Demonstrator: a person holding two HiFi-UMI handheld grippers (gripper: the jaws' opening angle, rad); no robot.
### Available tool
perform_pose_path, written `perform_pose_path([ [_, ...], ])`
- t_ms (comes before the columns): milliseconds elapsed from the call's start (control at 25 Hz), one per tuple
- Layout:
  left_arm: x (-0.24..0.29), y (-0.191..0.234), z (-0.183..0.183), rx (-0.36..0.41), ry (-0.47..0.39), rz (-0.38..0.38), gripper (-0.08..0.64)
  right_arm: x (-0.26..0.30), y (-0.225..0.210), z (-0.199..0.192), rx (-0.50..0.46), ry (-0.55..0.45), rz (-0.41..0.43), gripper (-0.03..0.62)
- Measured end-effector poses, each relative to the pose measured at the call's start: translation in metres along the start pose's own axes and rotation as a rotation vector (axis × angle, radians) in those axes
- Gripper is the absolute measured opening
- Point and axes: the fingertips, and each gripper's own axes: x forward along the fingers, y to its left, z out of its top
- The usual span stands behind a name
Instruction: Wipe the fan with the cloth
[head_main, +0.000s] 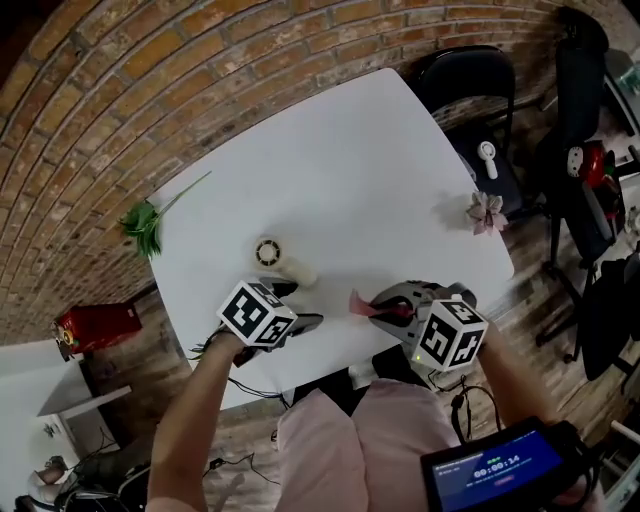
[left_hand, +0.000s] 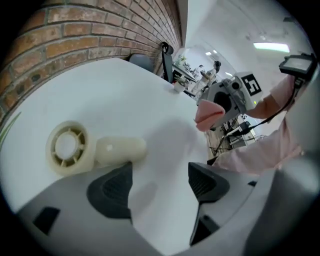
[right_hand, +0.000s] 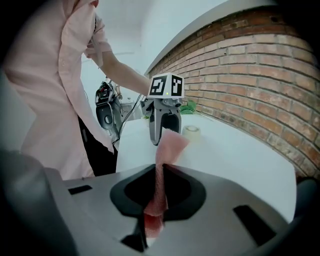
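Fan (head_main: 283, 261) lies on its side on the white table (head_main: 350, 150), round grille end toward the brick wall (head_main: 120, 90), handle toward the person.

Left claw (left_hand: 160, 179): both pads spread wide, nothing between them but bare table. The fan's handle sits just beyond the 1 pad (left_hand: 112, 190) nearest it; no contact visible.

Right claw (right_hand: 159, 186): pressed together, pinching the pink cloth (right_hand: 170, 145). A strip of cloth sticks out past the tips and stands up in the air. The cloth is off the table, near the fan and clear of it.

The 2 claws face each other over the near table edge.

On the table's rim: a green sprig (head_main: 146, 224) at the left and a pink flower (head_main: 488, 212) at the right, both well apart from the fan.
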Motion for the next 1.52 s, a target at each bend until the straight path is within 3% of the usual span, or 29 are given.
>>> perform_pose_path([
  [440, -0.001, 0.0, 0.082, -0.142, -0.336, 0.001, 0.354, -0.013, 0.013, -0.007, 0.009, 0.01, -0.018, 0.031],
  [520, -0.013, -0.009, 0.085, -0.092, -0.338, 0.011, 0.354, -0.012, 0.013, -0.005, 0.012, 0.003, -0.011, 0.031],
  [600, -0.033, -0.014, 0.086, 0.002, -0.326, 0.066, 0.355, -0.011, 0.011, -0.001, 0.018, -0.005, -0.006, 0.031],
  [720, -0.067, 0.006, 0.077, 0.194, -0.222, 0.247, 0.356, -0.003, 0.003, 0.005, 0.047, -0.012, -0.006, 0.031],
  [800, -0.077, 0.029, 0.064, 0.358, -0.064, 0.37, 0.367, 0.006, -0.002, 0.01, 0.09, -0.014, -0.003, 0.031],
  [880, -0.074, 0.048, 0.051, 0.483, 0.086, 0.412, 0.39, 0.018, -0.007, 0.016, 0.153, -0.016, 0.006, 0.031],
  [1040, -0.053, 0.07, 0.034, 0.601, 0.244, 0.352, 0.404, 0.044, -0.018, 0.024, 0.359, -0.01, 0.027, 0.031],
  [1200, -0.037, 0.086, 0.022, 0.618, 0.315, 0.28, 0.403, 0.066, -0.026, 0.027, 0.572, 0.002, 0.097, 0.031],
  [1320, -0.027, 0.096, 0.017, 0.653, 0.334, 0.253, 0.395, 0.08, -0.027, 0.026, 0.618, 0.025, 0.135, 0.031],
  [1360, -0.027, 0.095, 0.016, 0.667, 0.343, 0.243, 0.351, 0.085, -0.028, 0.026, 0.626, 0.034, 0.139, 0.031],
  [1520, -0.028, 0.091, 0.018, 0.683, 0.354, 0.226, 0.351, 0.103, -0.032, 0.029, 0.73, 0.029, 0.167, 0.031],
])
